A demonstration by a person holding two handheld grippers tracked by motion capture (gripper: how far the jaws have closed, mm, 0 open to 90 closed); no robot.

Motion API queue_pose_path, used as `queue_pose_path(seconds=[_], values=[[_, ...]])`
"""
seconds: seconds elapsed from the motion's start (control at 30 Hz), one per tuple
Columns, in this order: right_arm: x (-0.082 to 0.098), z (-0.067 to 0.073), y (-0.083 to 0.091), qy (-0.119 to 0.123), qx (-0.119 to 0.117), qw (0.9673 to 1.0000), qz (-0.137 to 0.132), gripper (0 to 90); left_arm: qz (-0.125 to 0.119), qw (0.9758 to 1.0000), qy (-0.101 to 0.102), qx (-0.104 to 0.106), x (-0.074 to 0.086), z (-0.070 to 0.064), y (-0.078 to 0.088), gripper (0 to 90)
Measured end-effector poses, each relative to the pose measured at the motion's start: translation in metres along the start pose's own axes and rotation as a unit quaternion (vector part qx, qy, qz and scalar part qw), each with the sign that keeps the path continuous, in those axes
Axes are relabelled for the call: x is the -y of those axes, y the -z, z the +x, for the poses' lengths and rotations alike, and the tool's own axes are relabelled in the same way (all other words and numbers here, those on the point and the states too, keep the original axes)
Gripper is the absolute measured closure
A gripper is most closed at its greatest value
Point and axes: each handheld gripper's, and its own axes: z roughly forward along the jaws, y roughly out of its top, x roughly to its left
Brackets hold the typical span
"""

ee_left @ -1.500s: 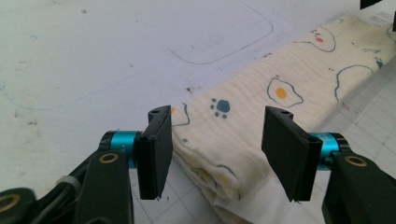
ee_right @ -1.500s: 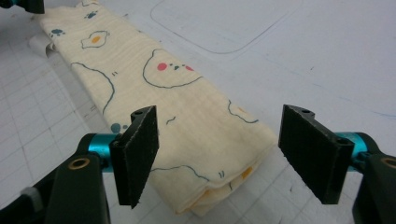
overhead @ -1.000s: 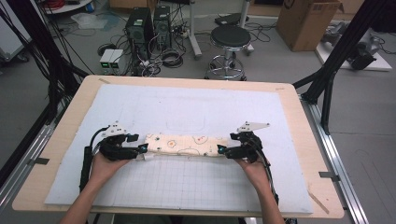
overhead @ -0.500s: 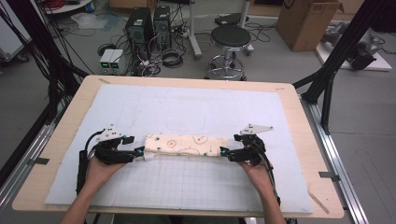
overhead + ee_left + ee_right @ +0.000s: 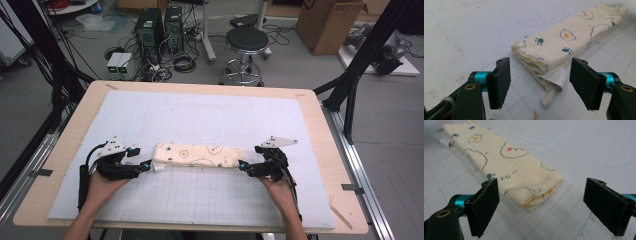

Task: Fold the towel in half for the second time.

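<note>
Compared with the earlier high view, both grippers have drawn back slightly from the ends of the folded cream cloth (image 5: pixel 199 155), which lies lengthwise near the front of the white mat (image 5: pixel 210 115); the jaws of both have just been opening. The left gripper (image 5: pixel 540 83) and right gripper (image 5: pixel 541 206) now stand apart, pads clear of the fabric, each framing one cloth end. A white label (image 5: pixel 556 76) and fabric loop (image 5: pixel 547 96) protrude at the left end, their attachment hidden under the fold, while the cloth's far corner is cut off in the left gripper view.
</note>
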Motion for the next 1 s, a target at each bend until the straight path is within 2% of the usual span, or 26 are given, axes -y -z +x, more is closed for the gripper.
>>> queue_pose_path(seconds=[0.33,0.73,1.0], values=[[0.009,0.002,0.012,0.003,0.007,1.0000,-0.004,12.5,-0.001,0.9999,-0.011,-0.003,0.008,-0.005,0.013,31.2],[0.017,0.007,0.025,0.016,0.013,0.9997,-0.015,12.4,-0.007,0.9999,-0.008,-0.009,0.015,-0.010,0.025,29.7],[0.027,0.009,0.035,0.013,0.017,0.9997,-0.013,12.4,-0.009,0.9998,-0.011,-0.016,0.020,-0.016,0.034,29.2]])
